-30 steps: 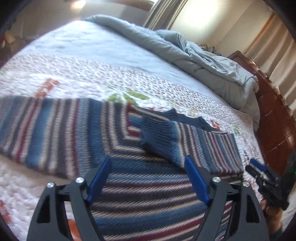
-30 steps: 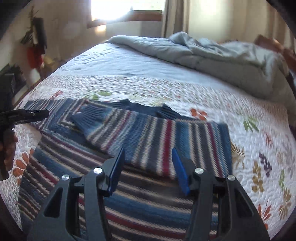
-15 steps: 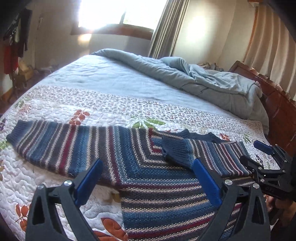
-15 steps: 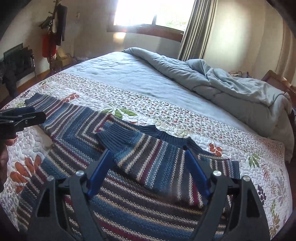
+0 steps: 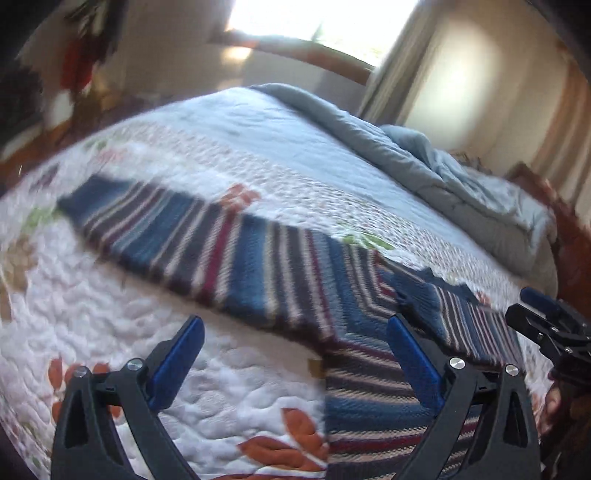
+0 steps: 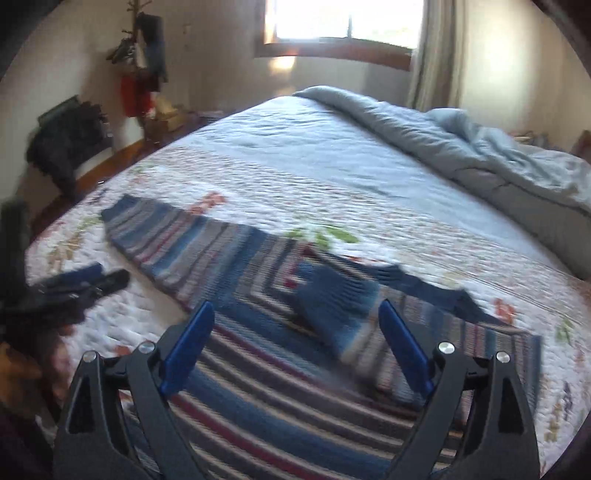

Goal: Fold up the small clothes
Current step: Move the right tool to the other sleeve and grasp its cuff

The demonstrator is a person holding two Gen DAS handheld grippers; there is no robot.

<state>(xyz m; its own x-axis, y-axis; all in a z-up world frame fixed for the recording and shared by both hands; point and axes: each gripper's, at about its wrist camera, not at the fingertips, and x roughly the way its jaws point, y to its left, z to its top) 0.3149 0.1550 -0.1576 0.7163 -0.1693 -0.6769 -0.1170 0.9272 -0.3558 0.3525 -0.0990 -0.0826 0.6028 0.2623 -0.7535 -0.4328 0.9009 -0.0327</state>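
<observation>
Two handheld grippers hang over one striped knit sweater (image 6: pixel 258 387) spread on the quilted bedspread (image 6: pixel 332 177) near the bed's near edge. One sleeve (image 5: pixel 177 240) lies stretched toward the bed's left edge; the other sleeve (image 6: pixel 343 306) is folded across the chest, its blue ribbed cuff resting on the stripes. The left gripper (image 5: pixel 295 350) has its jaws spread wide with nothing between them, one blue finger over bare quilt and the other over the sweater's body. The right gripper (image 6: pixel 295 332) has its jaws opening, with no cloth pinched between them; the folded sleeve lies below and beyond the gap. A rumpled grey comforter (image 6: pixel 461 147) is heaped along the bed's far right edge, beneath a bright window (image 6: pixel 343 22).
</observation>
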